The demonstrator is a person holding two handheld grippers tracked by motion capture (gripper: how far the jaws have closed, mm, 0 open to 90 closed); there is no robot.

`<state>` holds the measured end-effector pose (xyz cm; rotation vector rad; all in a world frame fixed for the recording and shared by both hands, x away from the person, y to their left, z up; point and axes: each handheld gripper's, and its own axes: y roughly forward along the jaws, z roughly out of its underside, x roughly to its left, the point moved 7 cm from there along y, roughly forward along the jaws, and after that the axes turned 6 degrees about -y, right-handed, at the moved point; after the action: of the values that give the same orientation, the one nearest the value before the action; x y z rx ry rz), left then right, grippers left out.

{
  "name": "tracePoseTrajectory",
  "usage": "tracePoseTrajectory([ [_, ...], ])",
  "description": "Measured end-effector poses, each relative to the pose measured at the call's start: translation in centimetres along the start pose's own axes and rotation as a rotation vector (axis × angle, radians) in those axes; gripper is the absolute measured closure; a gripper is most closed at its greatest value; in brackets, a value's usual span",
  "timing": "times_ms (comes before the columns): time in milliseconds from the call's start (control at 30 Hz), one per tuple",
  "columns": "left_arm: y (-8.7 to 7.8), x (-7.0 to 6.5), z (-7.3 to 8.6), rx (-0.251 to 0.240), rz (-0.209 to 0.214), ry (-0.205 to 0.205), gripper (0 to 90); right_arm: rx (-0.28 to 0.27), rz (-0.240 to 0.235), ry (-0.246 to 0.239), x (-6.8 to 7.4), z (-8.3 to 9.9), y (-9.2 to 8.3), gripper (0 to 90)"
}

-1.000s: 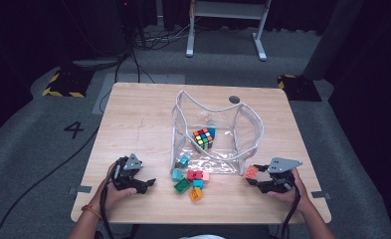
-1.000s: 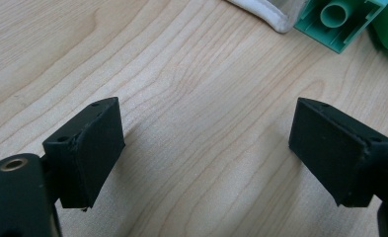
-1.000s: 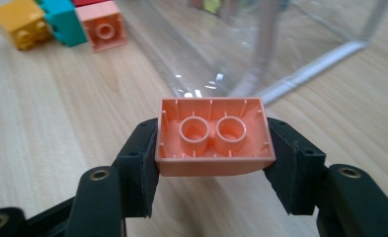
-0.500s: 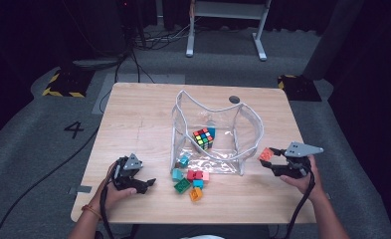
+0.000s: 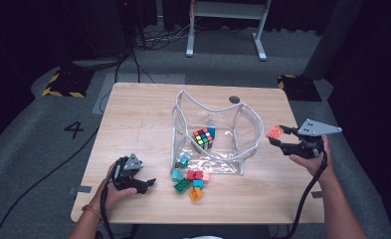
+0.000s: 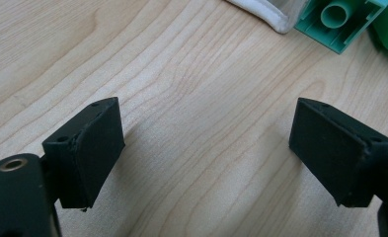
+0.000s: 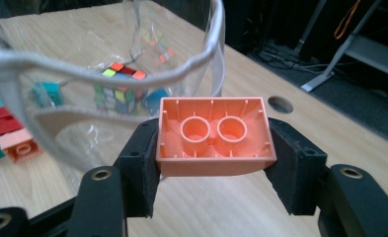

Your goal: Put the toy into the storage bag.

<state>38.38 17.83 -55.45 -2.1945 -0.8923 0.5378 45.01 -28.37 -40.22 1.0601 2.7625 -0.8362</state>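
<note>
Two tongs: right tongs (image 5: 278, 138) raised, clenching an orange brick (image 7: 214, 136); left tongs (image 5: 144, 184) released, apparently resting on the table (image 5: 133, 119).

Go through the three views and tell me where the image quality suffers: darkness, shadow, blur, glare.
High view: wooden table evenly lit, surroundings nearly black; clear bag shows faint glare. Left gripper view: wood grain sharp, soft shadows beside the left hand-held gripper. Right gripper view: orange brick sharp; the bag's near rim and the cube inside are blurred.
</note>
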Motion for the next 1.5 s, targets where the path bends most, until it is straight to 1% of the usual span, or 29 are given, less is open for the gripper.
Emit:
tracePoseTrajectory([
  [100,0.0,0.0,0.0,0.0,0.0,0.0,13.6,-0.016,0.001,-0.006,-0.4,-1.3,0.2,43.2],
  [167,0.0,0.0,0.0,0.0,0.0,0.0,13.6,-0.021,0.019,-0.02,-0.7,-2.2,0.3,43.2],
  [200,0.0,0.0,0.0,0.0,0.0,0.0,13.6,-0.019,0.039,-0.026,-0.9,-2.7,0.3,43.1],
  [233,0.0,0.0,0.0,0.0,0.0,0.0,13.6,-0.027,0.039,-0.031,-1.1,-3.0,0.3,43.2],
  [267,0.0,0.0,0.0,0.0,0.0,0.0,13.6,-0.032,0.042,-0.026,-1.1,-3.3,0.3,43.1],
  [300,0.0,0.0,0.0,0.0,0.0,0.0,13.6,-0.044,0.046,-0.041,-1.3,-3.7,0.4,43.1],
  [333,0.0,0.0,0.0,0.0,0.0,0.0,13.6,-0.046,0.046,-0.036,-1.4,-4.0,0.5,43.2],
  [367,0.0,0.0,0.0,0.0,0.0,0.0,13.6,-0.053,0.051,-0.044,-1.5,-4.4,0.5,43.1],
  [400,0.0,0.0,0.0,0.0,0.0,0.0,13.6,-0.063,0.046,-0.048,-1.6,-4.8,0.5,43.1],
  [433,0.0,0.0,0.0,0.0,0.0,0.0,13.6,-0.066,0.045,-0.043,-1.6,-5.3,0.4,43.1],
  [467,0.0,0.0,0.0,0.0,0.0,0.0,13.6,-0.08,0.042,-0.051,-1.6,-5.8,0.4,43.1],
  [567,0.0,0.0,0.0,0.0,0.0,0.001,13.6,-0.112,0.017,-0.046,-1.4,-7.2,0.3,43.1],
  [600,0.0,0.0,0.0,0.0,0.0,0.002,13.7,-0.117,0.014,-0.052,-1.3,-7.6,0.4,43.1],
  [667,0.0,0.0,0.0,0.0,0.0,0.001,13.7,-0.128,-0.009,-0.048,-1.1,-8.1,0.7,43.1],
  [700,0.0,0.0,0.0,0.0,0.0,0.001,13.7,-0.128,-0.019,-0.05,-0.9,-8.3,0.9,43.1],
  [767,0.0,0.0,0.0,0.0,0.001,0.0,13.7,-0.123,-0.022,-0.067,-0.7,-8.6,1.5,43.1],
  [800,0.0,0.0,0.0,0.0,0.0,0.001,13.7,-0.123,-0.033,-0.06,-0.5,-8.7,1.8,43.1],
  [867,0.0,0.0,0.0,0.0,0.0,0.0,13.7,-0.123,-0.042,-0.068,-0.2,-9.0,2.4,43.1],
  [933,0.0,0.0,0.0,0.0,0.0,0.001,13.7,-0.13,-0.073,-0.07,0.3,-9.3,3.0,43.1],
  [1033,0.0,0.0,0.0,0.0,0.0,0.001,13.7,-0.12,-0.089,-0.083,0.9,-9.7,3.7,43.1],
  [1067,0.0,0.0,0.0,0.0,0.0,0.001,13.7,-0.13,-0.112,-0.097,1.2,-10.0,4.1,43.1],
  [1100,0.0,0.0,0.0,0.0,0.0,0.001,13.7,-0.127,-0.118,-0.11,1.4,-10.1,4.3,43.1],
  [1133,0.0,0.0,0.0,0.0,0.0,0.001,13.7,-0.12,-0.128,-0.112,1.7,-10.2,4.5,43.1],
  [1167,0.0,0.0,0.0,0.0,0.0,0.0,13.7,-0.116,-0.147,-0.136,2.0,-10.4,4.9,43.1],
  [1233,0.0,0.0,0.0,0.0,0.0,0.001,13.7,-0.098,-0.159,-0.161,2.5,-10.6,5.5,43.1],
  [1267,0.0,0.0,0.0,0.0,0.001,0.001,13.7,-0.082,-0.175,-0.175,2.9,-10.7,5.9,43.0],
  [1333,0.0,0.0,0.0,0.0,0.0,0.001,13.7,-0.075,-0.202,-0.2,3.4,-10.9,6.3,43.0],
  [1433,0.0,0.0,0.0,0.0,0.0,0.001,13.7,-0.041,-0.237,-0.23,4.2,-11.1,7.2,43.0],
  [1500,0.0,0.0,0.0,-0.001,0.0,0.0,13.7,-0.006,-0.232,-0.278,4.6,-11.1,7.8,43.0],
])
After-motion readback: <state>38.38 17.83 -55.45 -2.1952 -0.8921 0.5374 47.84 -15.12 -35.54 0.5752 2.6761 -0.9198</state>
